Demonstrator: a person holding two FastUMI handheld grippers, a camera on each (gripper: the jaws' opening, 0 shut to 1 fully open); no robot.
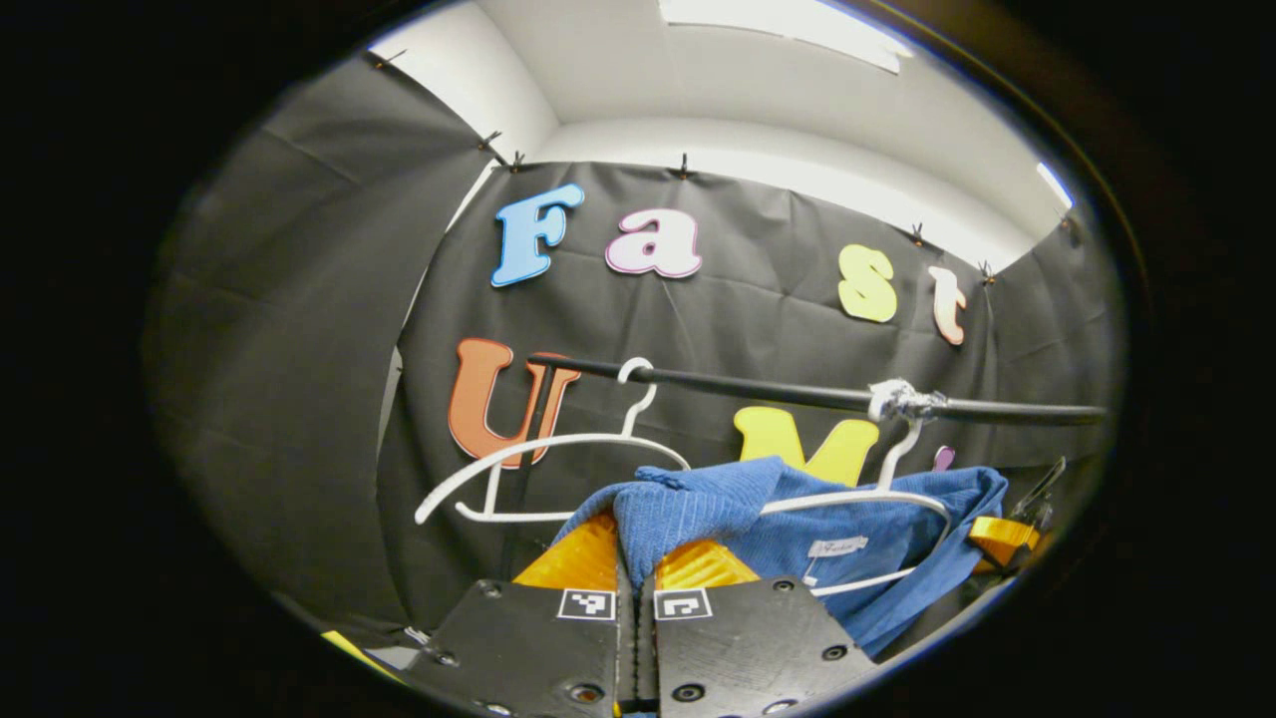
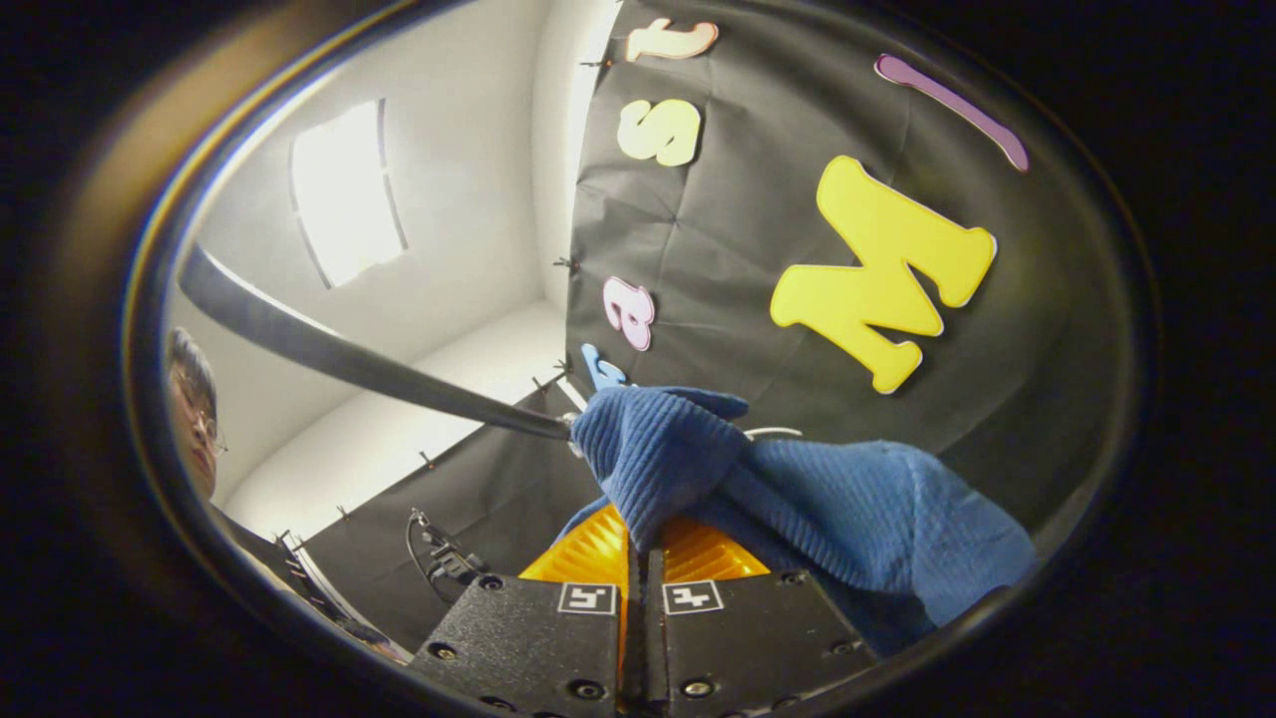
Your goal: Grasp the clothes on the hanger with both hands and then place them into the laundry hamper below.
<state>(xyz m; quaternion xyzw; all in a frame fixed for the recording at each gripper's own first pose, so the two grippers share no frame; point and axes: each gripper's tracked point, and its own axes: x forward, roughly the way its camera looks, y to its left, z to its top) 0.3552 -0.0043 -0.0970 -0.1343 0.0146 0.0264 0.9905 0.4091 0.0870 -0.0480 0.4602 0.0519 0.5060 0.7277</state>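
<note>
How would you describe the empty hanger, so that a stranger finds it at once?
Find the black rail that crosses the cloth wall. Two white hangers hook on it; the empty hanger is the one nearer the rail's left end. Its neighbour carries a blue garment, while this one is bare.

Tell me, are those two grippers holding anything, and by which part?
Both are shut on the blue garment. The left gripper pinches a bunched fold at one shoulder end, the right gripper a fold at the other; it hangs on the white hanger.

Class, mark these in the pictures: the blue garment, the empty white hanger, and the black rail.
Blue garment point(image 2: 847, 509), right gripper view: the ribbed fabric's middle.
Empty white hanger point(image 1: 543, 447), left gripper view: its upper arm.
Black rail point(image 1: 758, 391), left gripper view: the bar's midsection.
</note>
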